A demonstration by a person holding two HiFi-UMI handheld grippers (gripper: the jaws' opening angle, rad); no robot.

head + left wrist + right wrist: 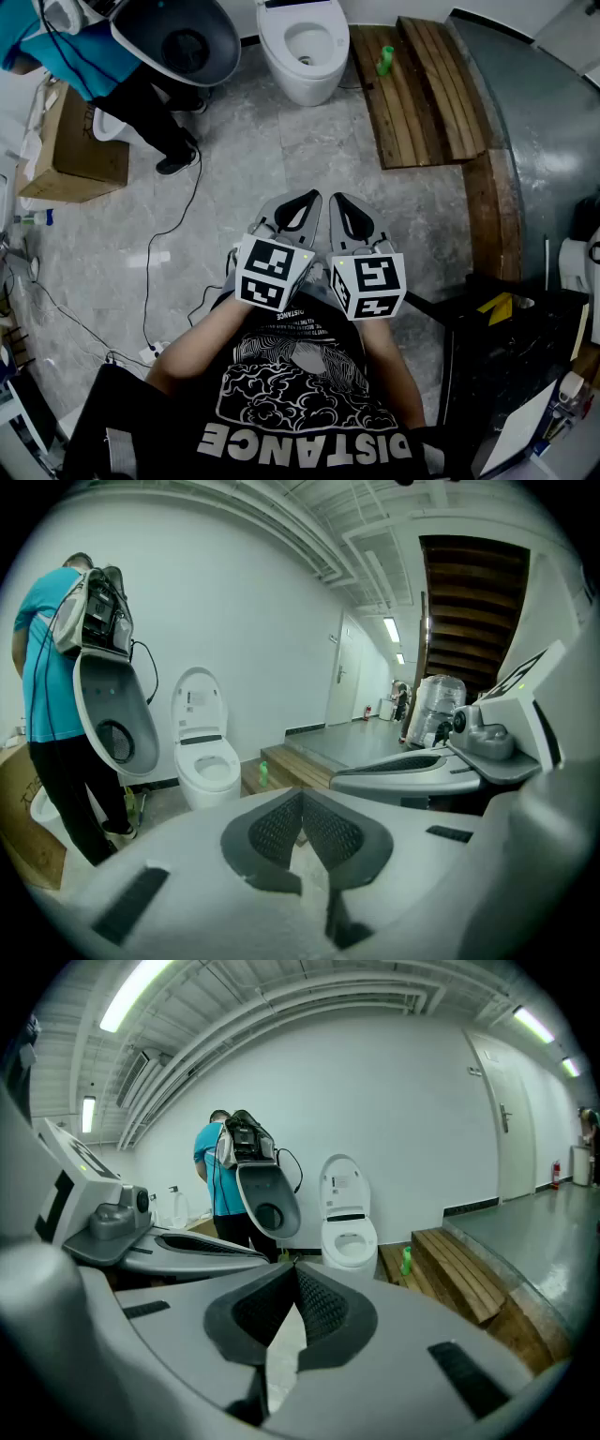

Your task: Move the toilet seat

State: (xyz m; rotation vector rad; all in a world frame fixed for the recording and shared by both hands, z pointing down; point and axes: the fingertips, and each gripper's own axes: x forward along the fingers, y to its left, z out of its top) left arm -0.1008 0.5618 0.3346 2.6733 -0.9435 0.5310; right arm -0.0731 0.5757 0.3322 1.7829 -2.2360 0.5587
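Bright, even indoor light fills all three views, cast by long white ceiling tube lamps [141, 993] that burn out to plain white glare in the right gripper view. Shadows on the pale grey marbled stone floor [272, 150] are soft and faint, and the darker grey raised platform floor [553, 122] carries a dull sheen. Both gripper views are strongly fisheyed, with black corners. Close to the lens, the grey left hand-held gripper [302, 794] and the grey right hand-held gripper [295, 1265] look soft and grainy, while the plain white far wall [403, 1119] stays sharper. The head view bends straight lines near its edges.
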